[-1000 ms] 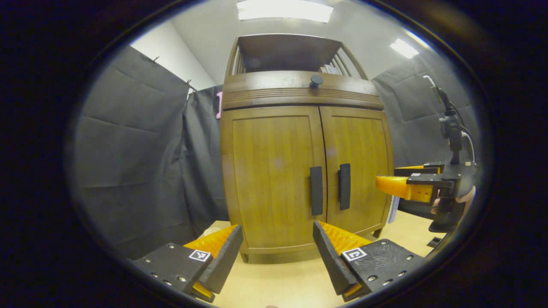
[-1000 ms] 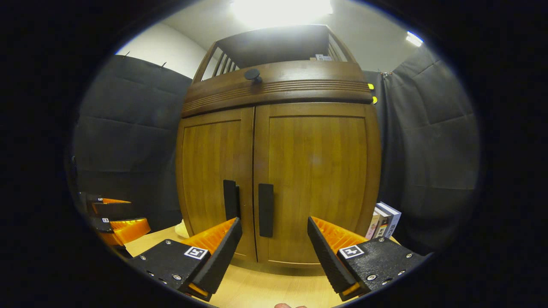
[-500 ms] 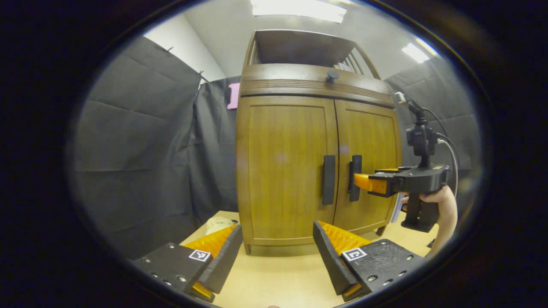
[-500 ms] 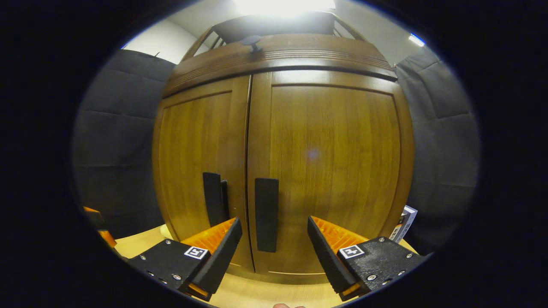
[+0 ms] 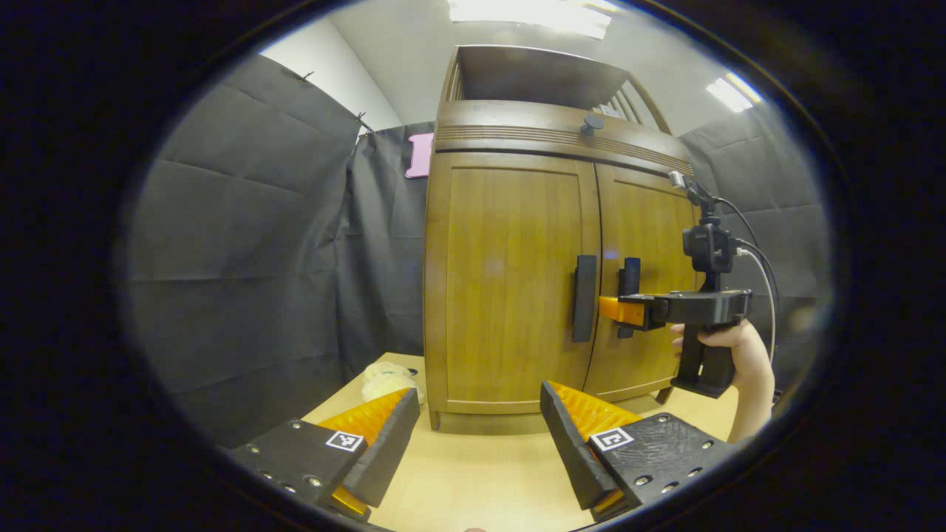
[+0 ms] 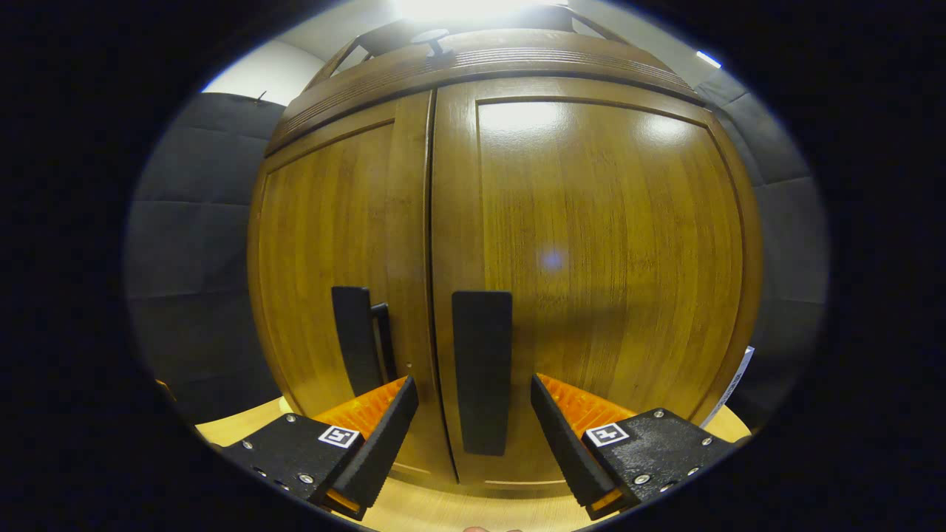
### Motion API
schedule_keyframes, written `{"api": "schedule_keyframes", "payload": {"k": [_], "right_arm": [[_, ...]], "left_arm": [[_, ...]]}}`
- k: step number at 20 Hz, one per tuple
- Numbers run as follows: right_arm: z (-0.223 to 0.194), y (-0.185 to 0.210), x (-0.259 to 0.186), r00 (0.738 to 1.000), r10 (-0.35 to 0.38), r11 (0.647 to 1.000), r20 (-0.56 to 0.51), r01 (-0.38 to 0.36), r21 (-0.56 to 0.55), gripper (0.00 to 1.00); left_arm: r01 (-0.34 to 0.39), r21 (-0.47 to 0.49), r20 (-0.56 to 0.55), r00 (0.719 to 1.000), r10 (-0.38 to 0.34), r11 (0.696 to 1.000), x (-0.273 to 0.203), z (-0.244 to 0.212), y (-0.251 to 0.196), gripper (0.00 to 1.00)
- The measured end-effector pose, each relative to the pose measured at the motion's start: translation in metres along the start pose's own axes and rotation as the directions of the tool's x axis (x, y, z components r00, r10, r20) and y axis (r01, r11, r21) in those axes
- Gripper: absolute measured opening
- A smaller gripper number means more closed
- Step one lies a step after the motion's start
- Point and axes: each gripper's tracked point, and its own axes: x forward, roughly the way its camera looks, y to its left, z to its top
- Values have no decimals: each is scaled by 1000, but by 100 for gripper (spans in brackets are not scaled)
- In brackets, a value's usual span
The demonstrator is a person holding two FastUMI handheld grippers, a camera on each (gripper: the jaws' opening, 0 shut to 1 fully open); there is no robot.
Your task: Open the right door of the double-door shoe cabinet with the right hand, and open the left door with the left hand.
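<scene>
— Where is the shoe cabinet (image 5: 554, 281) placed?

— It is stood on the light wooden table (image 5: 473, 473), against the black cloth wall. Both doors are seen closed, the left door (image 5: 510, 277) and the right door (image 6: 599, 281) meeting at a thin seam.

— And the right gripper (image 6: 473, 414)?

— It is held right up to the right door's handle (image 6: 482, 369), which is framed between the spread fingers; no contact can be made out. In the left gripper view the same gripper (image 5: 607, 308) is seen at the handles, gripped by a hand (image 5: 728, 347) (a cable trails from the unit above it).

— The left gripper (image 5: 477, 425)?

— It is kept well back from the cabinet, fingers wide apart, nothing held. The left door's handle (image 5: 584, 298) is untouched. A pale bundle (image 5: 388, 373) is seen on the table beside the cabinet's left corner.
</scene>
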Motion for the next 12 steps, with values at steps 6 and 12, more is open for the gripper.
{"api": "schedule_keyframes", "payload": {"k": [6,12], "right_arm": [[12,7,-11,999,-54,999,4,54,-7,73],[3,12,-5,1000,16,1000,-3,-16,20,34]], "left_arm": [[12,-12,-11,1000,-12,1000,1,-2,0,95],[25,-21,-31,999,-26,999,4,-1,2,99]]}}
